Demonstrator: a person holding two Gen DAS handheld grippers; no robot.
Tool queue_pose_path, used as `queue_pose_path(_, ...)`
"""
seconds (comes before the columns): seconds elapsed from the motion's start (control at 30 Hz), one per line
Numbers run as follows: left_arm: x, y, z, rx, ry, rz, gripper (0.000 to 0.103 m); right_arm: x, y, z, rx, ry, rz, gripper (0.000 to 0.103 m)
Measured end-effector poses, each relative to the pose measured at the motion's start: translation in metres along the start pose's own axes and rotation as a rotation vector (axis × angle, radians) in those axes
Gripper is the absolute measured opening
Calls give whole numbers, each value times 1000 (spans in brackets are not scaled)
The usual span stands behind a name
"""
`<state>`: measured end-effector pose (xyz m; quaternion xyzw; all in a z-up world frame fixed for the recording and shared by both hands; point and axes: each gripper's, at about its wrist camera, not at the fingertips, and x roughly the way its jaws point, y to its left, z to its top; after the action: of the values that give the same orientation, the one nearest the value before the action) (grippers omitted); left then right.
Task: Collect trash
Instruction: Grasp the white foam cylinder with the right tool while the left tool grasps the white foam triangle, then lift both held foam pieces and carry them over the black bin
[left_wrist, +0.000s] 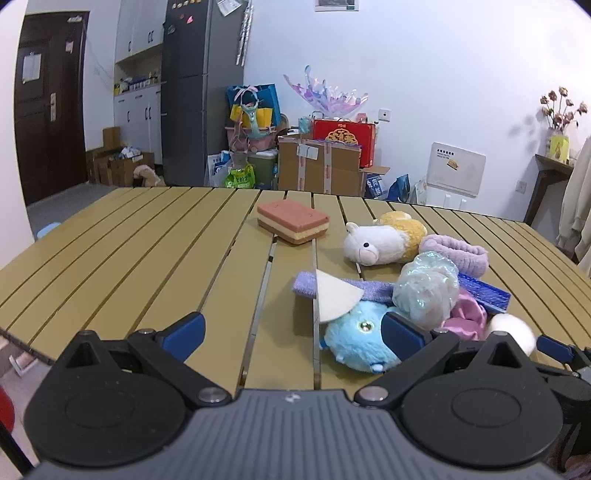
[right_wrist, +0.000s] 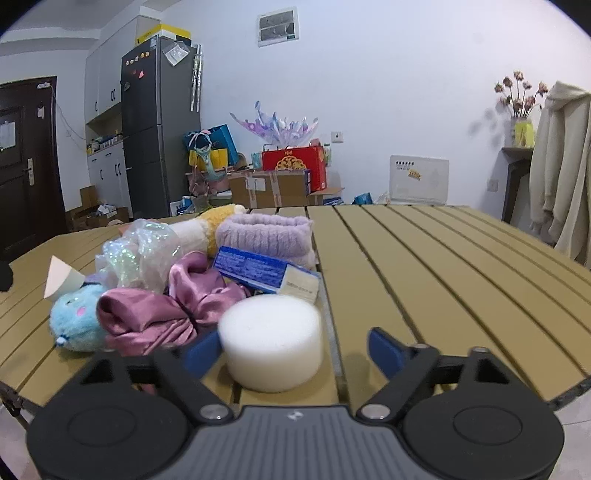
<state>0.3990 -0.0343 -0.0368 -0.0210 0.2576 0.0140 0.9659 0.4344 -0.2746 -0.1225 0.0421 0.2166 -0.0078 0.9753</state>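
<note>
Right now my right gripper (right_wrist: 295, 349) is spread wide, its blue fingers on either side of the white foam puck (right_wrist: 272, 341) without pinching it; the left finger sits just beside its side. My left gripper (left_wrist: 291, 330) is wide open too, holding nothing, its right finger close against the fuzzy blue plush (left_wrist: 356, 341). On the slatted tan table (right_wrist: 424, 266) the pile holds crinkly iridescent wrap (right_wrist: 142, 253), shiny pink satin (right_wrist: 166, 310) and a blue carton (right_wrist: 264, 271).
</note>
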Motion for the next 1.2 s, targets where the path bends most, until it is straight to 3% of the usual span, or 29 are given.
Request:
queue_pose_path(0.03,4,-1,1,7,-2,-4,103,2,0,1,9,4,10,56)
queue_pose_path(0.33,38,-13,4,9,-9,-20,101,-4,-1,4,43,-45,24,54)
queue_pose_path(0.47,52,-14,6,-24,11,-17,76,-9,-6,6,45,-59,15,54)
queue_pose_path(0.57,60,-11,6,-51,20,-39,65,-7,-10,4,50,-54,21,54)
queue_pose_path(0.63,64,-9,5,-58,28,-61,49,-8,-10,3,46,-50,26,54)
queue_pose_path(0.67,65,-9,4,-61,30,-80,35,-8,-10,2,41,-50,27,54)
queue_pose_path(0.9,57,-8,2,-64,-13,-122,31,-11,-8,3,38,-60,37,54)
queue_pose_path(1.2,29,-10,2,-3,-70,-118,31,-30,-6,4,21,-94,60,54)
